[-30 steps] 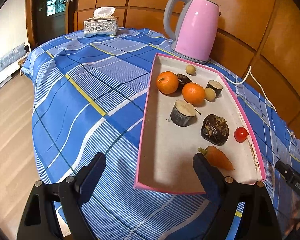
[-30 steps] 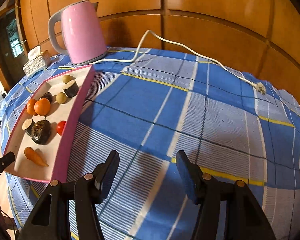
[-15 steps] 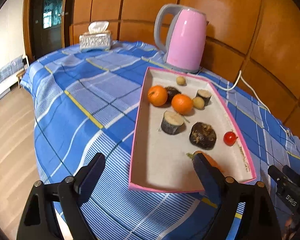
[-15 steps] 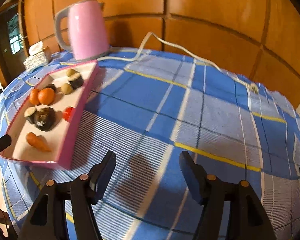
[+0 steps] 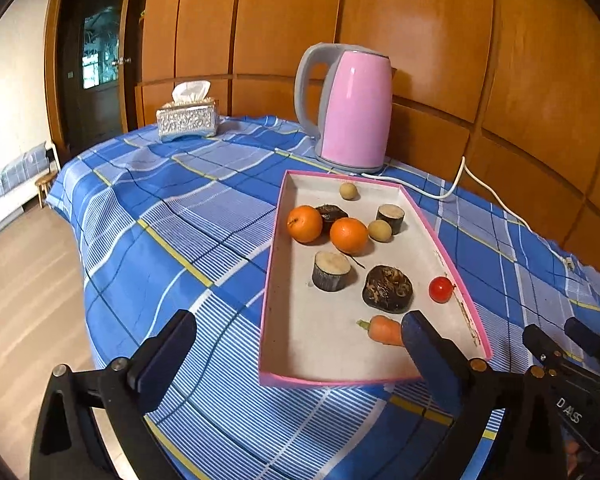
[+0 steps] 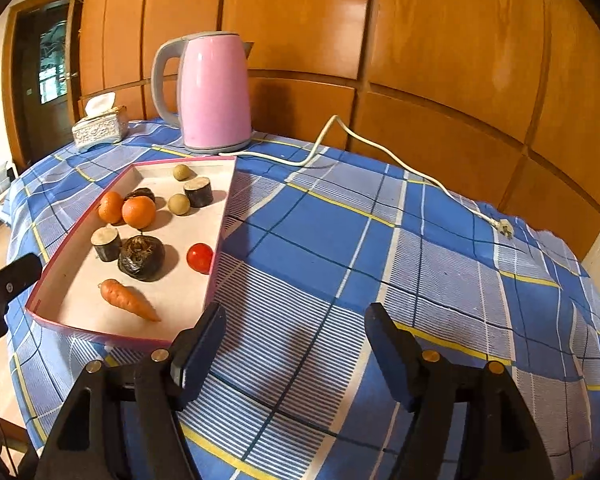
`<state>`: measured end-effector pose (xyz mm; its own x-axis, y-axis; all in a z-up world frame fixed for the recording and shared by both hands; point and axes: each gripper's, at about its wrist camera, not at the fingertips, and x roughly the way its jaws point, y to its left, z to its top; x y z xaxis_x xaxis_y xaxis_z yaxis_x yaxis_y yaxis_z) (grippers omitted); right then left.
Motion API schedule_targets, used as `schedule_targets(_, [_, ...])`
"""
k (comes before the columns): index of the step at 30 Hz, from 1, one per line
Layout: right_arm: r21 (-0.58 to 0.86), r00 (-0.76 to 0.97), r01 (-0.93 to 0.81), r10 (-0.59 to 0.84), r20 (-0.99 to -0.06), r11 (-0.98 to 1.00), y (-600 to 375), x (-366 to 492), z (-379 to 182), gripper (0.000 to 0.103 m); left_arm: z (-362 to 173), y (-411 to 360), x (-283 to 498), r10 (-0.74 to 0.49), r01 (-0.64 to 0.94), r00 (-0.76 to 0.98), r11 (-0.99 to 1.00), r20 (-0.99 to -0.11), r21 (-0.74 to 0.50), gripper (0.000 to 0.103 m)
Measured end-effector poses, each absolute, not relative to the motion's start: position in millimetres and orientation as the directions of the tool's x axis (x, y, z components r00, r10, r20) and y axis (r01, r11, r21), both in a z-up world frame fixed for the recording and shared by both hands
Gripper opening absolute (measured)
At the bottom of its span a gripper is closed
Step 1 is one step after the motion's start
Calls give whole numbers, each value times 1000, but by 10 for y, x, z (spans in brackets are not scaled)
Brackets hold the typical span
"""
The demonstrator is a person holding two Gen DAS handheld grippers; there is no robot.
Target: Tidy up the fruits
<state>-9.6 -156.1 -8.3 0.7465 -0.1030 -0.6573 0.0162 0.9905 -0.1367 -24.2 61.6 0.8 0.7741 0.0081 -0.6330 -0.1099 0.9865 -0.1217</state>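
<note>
Both grippers are seen with jaws opening and nothing between them: the left gripper point(image 5: 296, 340) is spread wider than a second ago, and the right gripper point(image 6: 296, 336) has widened too. Since the earlier frame the left view has been lifted and tilted, so more of the wooden wall is shown, while the tray has been brought closer to the right gripper's left finger.

Just ahead of the left gripper, near its right finger, a shallow pink-rimmed cardboard tray point(image 5: 268, 280) with a pale, matte floor is laid on the cloth. In it the following are counted: two glossy round oranges point(image 5: 305, 224), touching or nearly so; one small smooth cherry tomato point(image 5: 440, 289) against the right rim; one tapered carrot point(image 5: 382, 330), partly hidden behind the right finger; two small tan round fruits point(image 5: 348, 191); two stubby dark-skinned cylinders with pale cut tops point(image 5: 331, 271); and two dark, rough lumps point(image 5: 387, 289), one of them tucked behind the oranges.

Beyond the tray, one smooth pink electric kettle point(image 5: 352, 108) with a grey handle is stood upright, its white cord point(image 6: 380, 152) trailed across the blue checked tablecloth point(image 5: 160, 208) ahead of the right gripper. Farther to the left, one embossed silvery tissue box point(image 5: 188, 122) is placed.
</note>
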Motion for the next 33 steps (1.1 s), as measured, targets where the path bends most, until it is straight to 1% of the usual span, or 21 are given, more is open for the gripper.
schedule_targets(3, [-138, 747, 22, -108, -656, 990, -1567, -110, -77, 73, 10, 591, -268, 14, -110, 779, 987, -627, -114, 103])
schedule_targets(11, [-135, 749, -3, -87, -657, 991, -1522, -129, -77, 73, 25, 468, -272, 70, -119, 779, 992, -623, -36, 103])
schedule_targets(15, [-129, 745, 4, -89, -661, 992, -1543, -125, -84, 73, 19, 492, -267, 63, -131, 773, 989, -631, -62, 103])
schedule_targets(22, [-130, 744, -1, -86, -662, 991, -1529, -120, -88, 73, 29, 511, -271, 85, -154, 776, 986, -624, -58, 103])
schedule_targets(33, [-133, 739, -6, -85, -668, 991, -1504, -99, -105, 73, -6, 522, -242, 80, -152, 768, 987, -636, -60, 103])
